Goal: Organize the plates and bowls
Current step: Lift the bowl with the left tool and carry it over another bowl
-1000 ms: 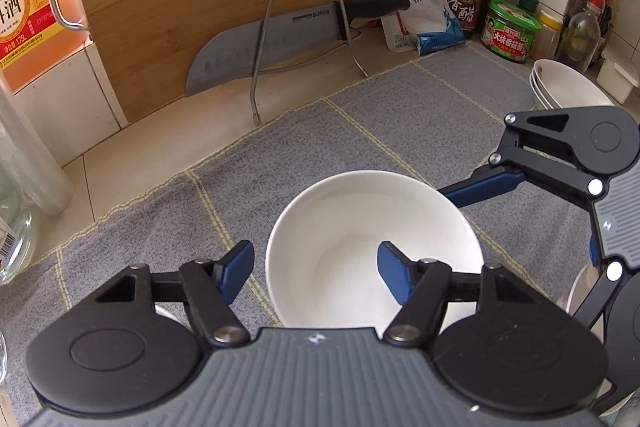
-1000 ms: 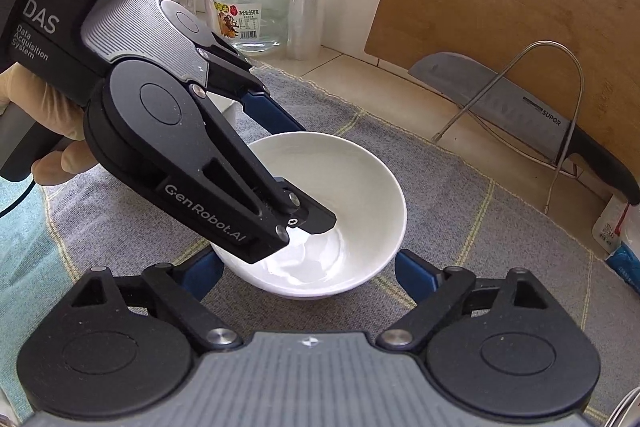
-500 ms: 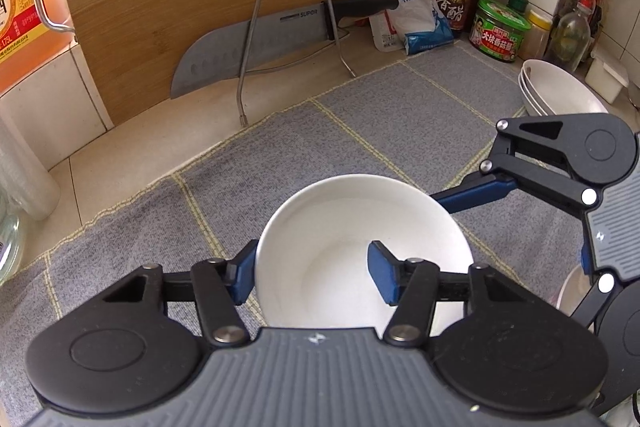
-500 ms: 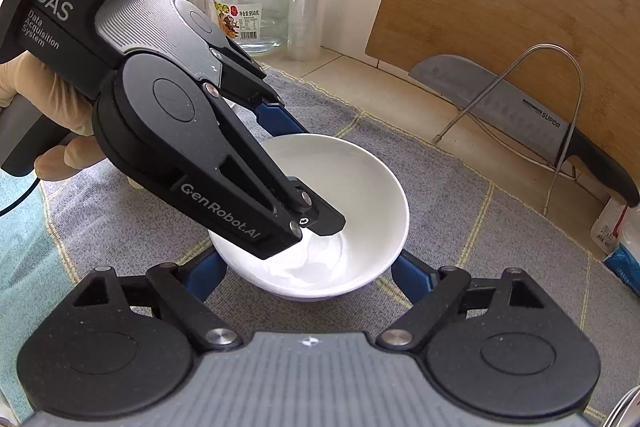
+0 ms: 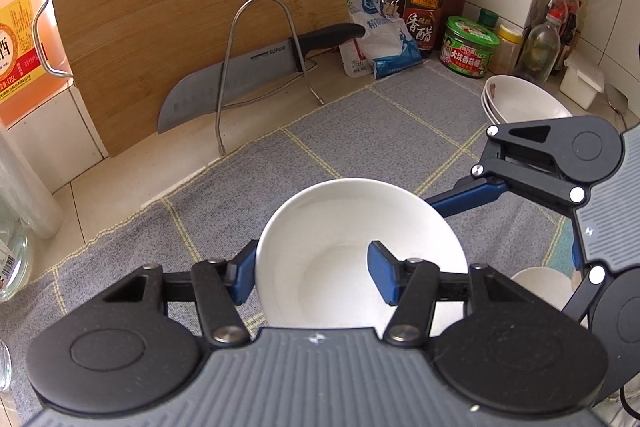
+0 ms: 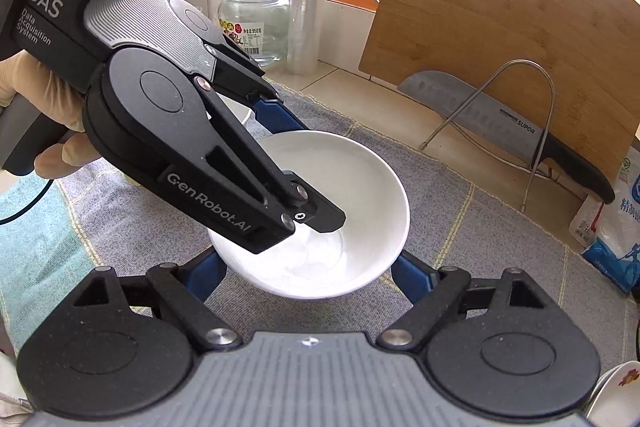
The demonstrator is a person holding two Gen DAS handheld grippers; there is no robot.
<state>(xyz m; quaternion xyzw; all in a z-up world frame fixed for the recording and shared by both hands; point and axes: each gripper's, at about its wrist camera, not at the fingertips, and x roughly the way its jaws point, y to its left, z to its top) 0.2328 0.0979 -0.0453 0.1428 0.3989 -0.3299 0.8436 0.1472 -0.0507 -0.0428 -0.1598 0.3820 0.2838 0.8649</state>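
A plain white bowl (image 5: 352,227) hangs just above the grey checked mat (image 5: 360,131). My left gripper (image 5: 314,275) is shut on its near wall, one blue pad outside the rim and the other inside. In the right wrist view the same bowl (image 6: 360,187) lies between the fingers of my right gripper (image 6: 310,275), which press on its two lower sides. The left gripper (image 6: 316,173) reaches into it from the upper left. A stack of white bowls (image 5: 520,103) stands at the mat's far right corner.
A knife (image 5: 224,83) rests in a wire rack before a leaning bamboo board (image 5: 180,7). Bottles, a green tin (image 5: 468,47) and a salt bag line the back wall. A glass jar (image 6: 256,23) stands by the window. Another white dish (image 5: 540,287) sits under the right gripper.
The left jaws closed onto the bowl's wall. Both grippers then rose slightly with the bowl between them, and more of the counter's far end came into view.
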